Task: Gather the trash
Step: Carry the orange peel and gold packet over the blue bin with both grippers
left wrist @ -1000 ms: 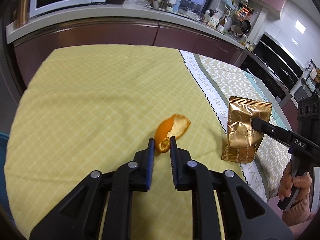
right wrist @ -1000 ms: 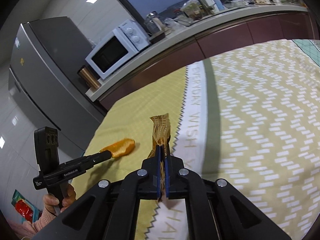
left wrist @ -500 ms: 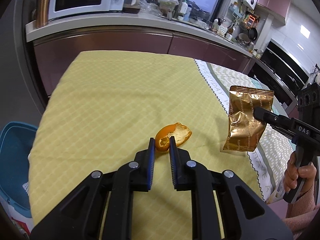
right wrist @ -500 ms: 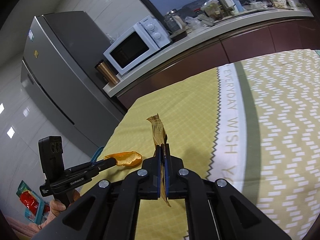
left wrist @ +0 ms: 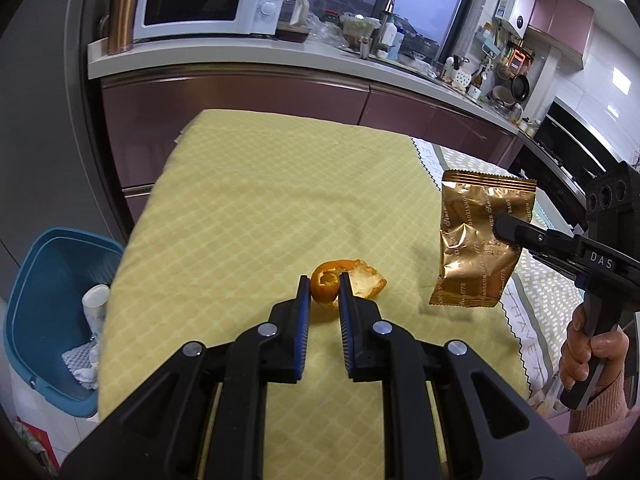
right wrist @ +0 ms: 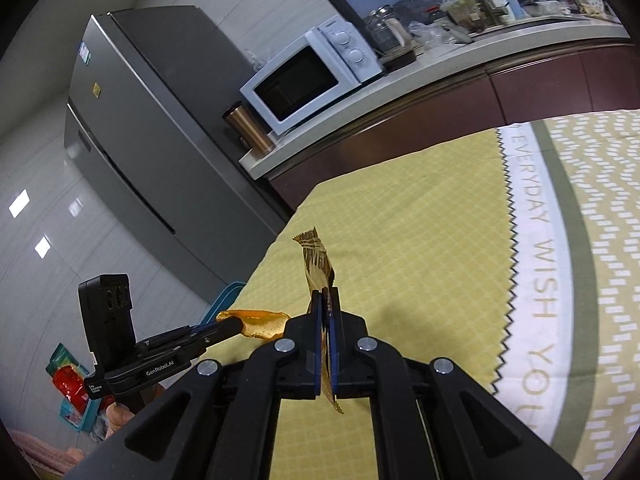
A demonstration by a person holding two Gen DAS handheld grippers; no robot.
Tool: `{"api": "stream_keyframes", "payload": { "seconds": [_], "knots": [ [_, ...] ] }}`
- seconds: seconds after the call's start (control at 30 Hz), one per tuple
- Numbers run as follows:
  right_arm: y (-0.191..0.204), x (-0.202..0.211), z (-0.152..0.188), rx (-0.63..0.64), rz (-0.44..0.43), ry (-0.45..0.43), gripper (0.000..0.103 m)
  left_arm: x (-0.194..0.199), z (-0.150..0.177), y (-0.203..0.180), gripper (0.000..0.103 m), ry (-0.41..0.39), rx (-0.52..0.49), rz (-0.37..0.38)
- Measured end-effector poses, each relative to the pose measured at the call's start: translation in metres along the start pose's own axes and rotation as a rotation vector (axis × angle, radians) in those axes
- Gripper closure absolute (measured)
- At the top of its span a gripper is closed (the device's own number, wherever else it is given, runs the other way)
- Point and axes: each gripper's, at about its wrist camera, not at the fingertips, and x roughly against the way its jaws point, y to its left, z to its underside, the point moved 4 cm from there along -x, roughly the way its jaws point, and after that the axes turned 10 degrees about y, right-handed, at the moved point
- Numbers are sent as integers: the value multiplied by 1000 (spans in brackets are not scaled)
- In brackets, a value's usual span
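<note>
My left gripper (left wrist: 325,285) is shut on an orange peel (left wrist: 362,282) and holds it above the yellow tablecloth (left wrist: 248,208). The peel also shows in the right wrist view (right wrist: 264,322), lifted off the cloth. My right gripper (right wrist: 327,300) is shut on a gold snack wrapper (right wrist: 318,260), held edge-on in the air. The wrapper shows flat in the left wrist view (left wrist: 476,240), to the right of the peel. A blue trash bin (left wrist: 52,308) with white trash in it stands on the floor left of the table.
A kitchen counter (left wrist: 248,60) with a white microwave (left wrist: 208,2) runs behind the table. A grey fridge (right wrist: 152,128) stands at the left. A second patterned cloth (right wrist: 592,240) covers the table's right part. Red packets (right wrist: 70,388) lie on the floor.
Both grippers have risen and pulled back toward the table's left side with the peel and wrapper. The blue bin has come into the left wrist view.
</note>
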Motion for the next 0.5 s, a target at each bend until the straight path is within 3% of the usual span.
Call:
{"api": "stream_keyframes", "payload": {
  "seconds": [0.5],
  "knots": [
    [27, -24, -4, 47, -45, 37, 101, 34, 17, 26, 89, -33, 48, -28]
  ]
}}
